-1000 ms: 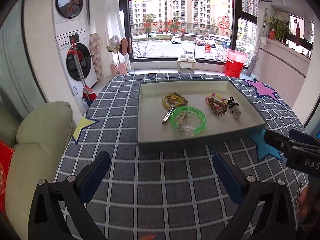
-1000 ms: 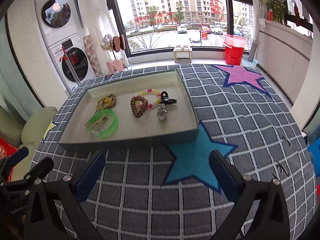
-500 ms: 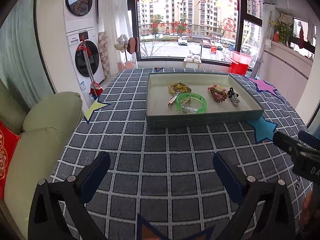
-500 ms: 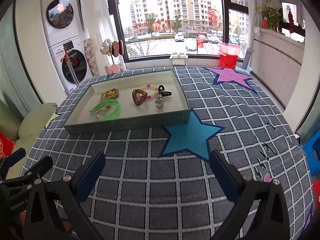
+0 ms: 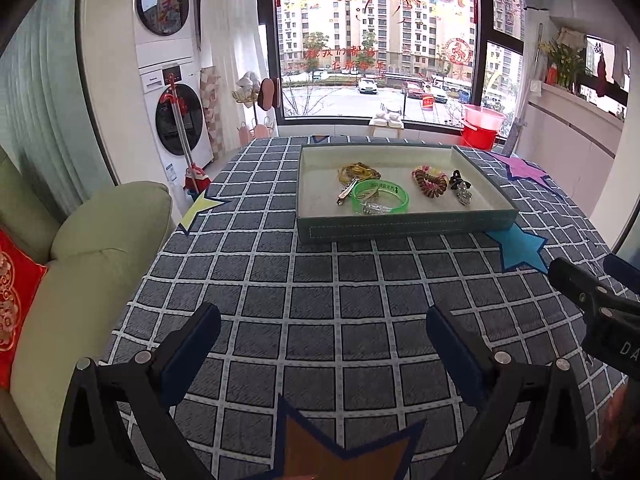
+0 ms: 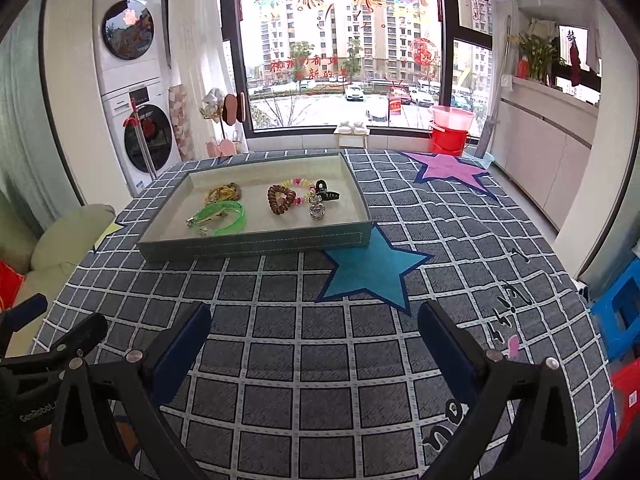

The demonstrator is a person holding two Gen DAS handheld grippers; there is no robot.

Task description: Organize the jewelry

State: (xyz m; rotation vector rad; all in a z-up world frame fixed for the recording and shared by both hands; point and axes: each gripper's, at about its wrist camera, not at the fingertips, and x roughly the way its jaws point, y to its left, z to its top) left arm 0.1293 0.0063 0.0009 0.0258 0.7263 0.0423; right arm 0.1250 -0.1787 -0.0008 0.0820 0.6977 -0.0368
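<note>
The tray (image 5: 404,227) sits toward the far side of the table and holds all the visible jewelry: a green bangle (image 5: 381,197) with a metal clip (image 5: 347,194) lying across its edge, a yellow band bundle (image 5: 357,170) just behind them, a brown coil hair tie (image 5: 430,181) touching a pastel bead bracelet (image 6: 298,191), and a black claw clip (image 5: 457,179) beside a clear crystal piece (image 5: 464,196).

Both tools are well short of the tray. The left gripper (image 5: 323,344) and the right gripper (image 6: 314,338) each stand released, fingers wide apart, nothing between them.

Risks, as judged from this layout:
- Overlapping items. A grasp on the green bangle may drag the metal clip along; the coil hair tie may snag the bead bracelet.
- Low, thin pieces on a flat tray floor. Fingertips may skid and push an item against the tray wall.
- The tray rests on loose fabric and may shift if bumped.

The surface is a grey checked tablecloth (image 6: 320,360) with coloured stars. Stacked washing machines (image 5: 172,92), a large window (image 5: 376,40), red buckets (image 6: 450,130) and a green sofa (image 5: 100,248) surround the table.
</note>
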